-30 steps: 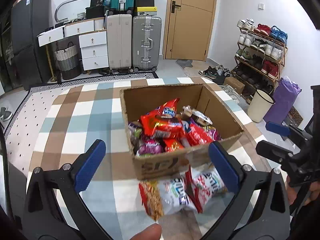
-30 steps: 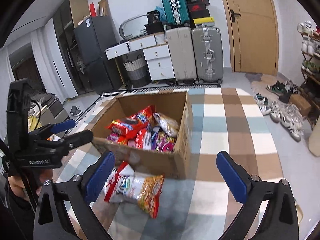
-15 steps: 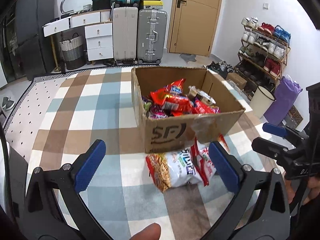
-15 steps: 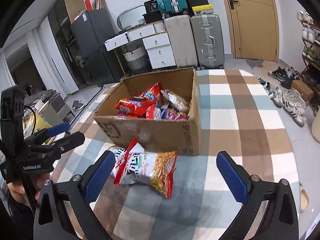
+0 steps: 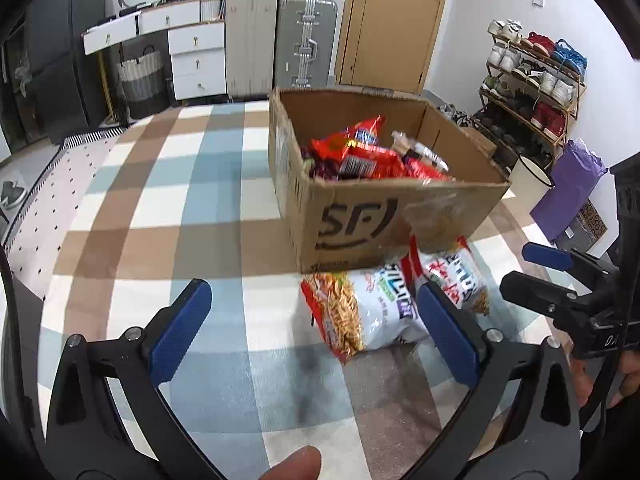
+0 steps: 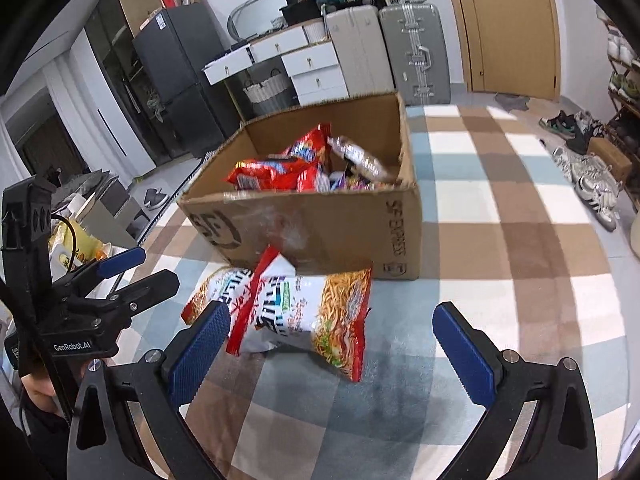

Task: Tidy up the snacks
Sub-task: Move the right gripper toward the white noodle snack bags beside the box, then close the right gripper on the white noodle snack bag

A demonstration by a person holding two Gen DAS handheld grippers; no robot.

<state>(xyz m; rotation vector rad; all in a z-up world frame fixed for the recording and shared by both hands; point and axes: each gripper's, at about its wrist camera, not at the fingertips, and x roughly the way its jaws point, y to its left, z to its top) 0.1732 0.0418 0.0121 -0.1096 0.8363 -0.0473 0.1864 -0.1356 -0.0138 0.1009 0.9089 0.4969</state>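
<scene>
An open cardboard box [image 5: 400, 216] [image 6: 328, 228] stands on the checked rug and holds several snack packets, mostly red [image 5: 356, 152] [image 6: 280, 168]. Two white-and-red noodle snack bags lie on the rug against the box front: one [image 5: 360, 312] [image 6: 316, 312] nearer me, the other [image 5: 456, 276] [image 6: 218, 284] partly under it. My left gripper [image 5: 316, 332] is open and empty, low over the rug just short of the bags. My right gripper [image 6: 332, 344] is open and empty, close in front of the bags. Each gripper shows in the other's view [image 5: 552, 276] [image 6: 120, 276].
Behind the box stand suitcases [image 5: 306, 40] and white drawers [image 5: 196, 52], a basket [image 5: 140, 76] and a wooden door [image 5: 392, 20]. A shoe rack [image 5: 536, 84], a bin [image 5: 528, 180] and a purple bag [image 5: 568, 188] are at the right. Loose shoes [image 6: 592, 184] lie by the rug's edge.
Both grippers have dropped lower and drawn back from above the box. The box now appears side-on and the two bags on the rug lie near the fingertips. Both jaws stay open.
</scene>
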